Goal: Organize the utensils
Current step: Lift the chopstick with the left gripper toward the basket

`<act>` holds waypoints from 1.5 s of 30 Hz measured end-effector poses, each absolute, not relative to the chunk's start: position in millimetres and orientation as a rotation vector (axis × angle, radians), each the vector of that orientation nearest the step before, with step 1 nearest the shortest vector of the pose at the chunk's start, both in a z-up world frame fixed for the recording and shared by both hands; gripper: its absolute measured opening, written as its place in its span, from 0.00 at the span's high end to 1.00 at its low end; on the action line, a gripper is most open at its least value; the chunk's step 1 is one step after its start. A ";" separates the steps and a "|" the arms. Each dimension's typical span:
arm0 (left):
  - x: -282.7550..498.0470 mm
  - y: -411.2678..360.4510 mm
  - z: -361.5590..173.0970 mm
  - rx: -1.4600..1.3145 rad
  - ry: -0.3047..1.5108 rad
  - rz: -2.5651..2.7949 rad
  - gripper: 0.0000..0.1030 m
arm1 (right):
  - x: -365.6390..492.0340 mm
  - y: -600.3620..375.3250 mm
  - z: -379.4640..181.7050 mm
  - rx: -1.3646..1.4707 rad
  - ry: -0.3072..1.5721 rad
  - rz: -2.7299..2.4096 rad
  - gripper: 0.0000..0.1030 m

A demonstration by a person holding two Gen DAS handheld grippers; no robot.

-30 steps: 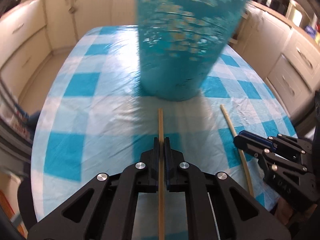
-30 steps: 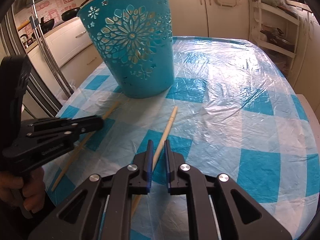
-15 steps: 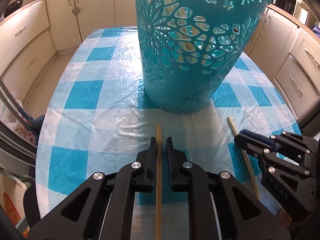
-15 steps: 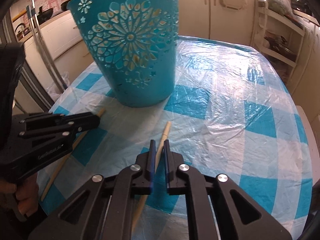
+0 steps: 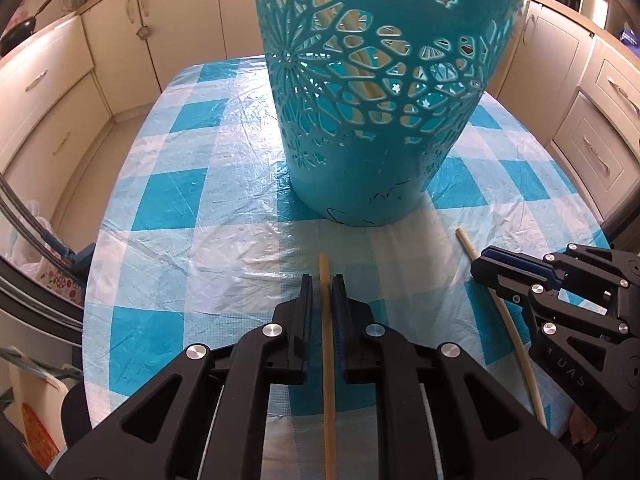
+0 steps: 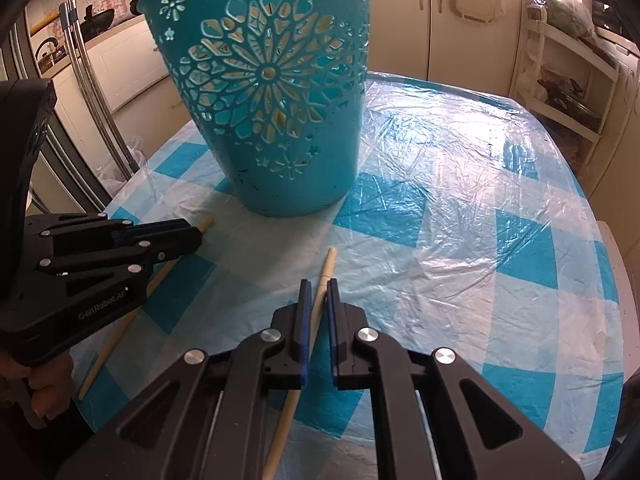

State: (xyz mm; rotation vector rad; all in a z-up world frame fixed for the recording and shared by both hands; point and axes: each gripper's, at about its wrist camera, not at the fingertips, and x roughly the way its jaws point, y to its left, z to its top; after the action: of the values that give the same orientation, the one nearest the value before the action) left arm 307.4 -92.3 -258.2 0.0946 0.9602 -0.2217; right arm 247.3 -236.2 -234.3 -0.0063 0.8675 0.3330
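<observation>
Now both grippers are clamped narrowly on chopsticks over the blue-checked tablecloth (image 5: 192,208). From the left wrist view, the left gripper (image 5: 321,292) pinches one pale chopstick (image 5: 326,320) that pokes toward twelve o'clock, its tip just short of the teal cut-out basket (image 5: 372,120) standing upright at twelve. At three o'clock the right gripper (image 5: 486,266) grips a second chopstick (image 5: 516,340). From the right wrist view, that second chopstick (image 6: 324,280) runs between the pads, with the left gripper (image 6: 192,236) at nine o'clock and the basket (image 6: 276,120) at eleven.
</observation>
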 end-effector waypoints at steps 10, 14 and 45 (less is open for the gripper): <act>304.6 -90.0 -259.4 0.080 0.949 -0.237 0.95 | 245.6 -235.9 -235.3 0.009 0.860 0.331 0.92; 300.2 -89.6 -257.4 0.070 0.941 -0.241 0.95 | 245.6 -236.8 -235.2 0.016 0.860 0.333 0.92; 257.9 -50.0 -132.4 -0.186 0.660 -0.463 0.95 | 249.1 -248.2 -235.9 0.092 0.863 0.357 0.91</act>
State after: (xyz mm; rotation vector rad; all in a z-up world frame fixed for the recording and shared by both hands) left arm 257.9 -50.0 -132.4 -0.1864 0.6603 -0.4626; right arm 249.1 -248.2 -235.9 0.0916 0.8626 0.3574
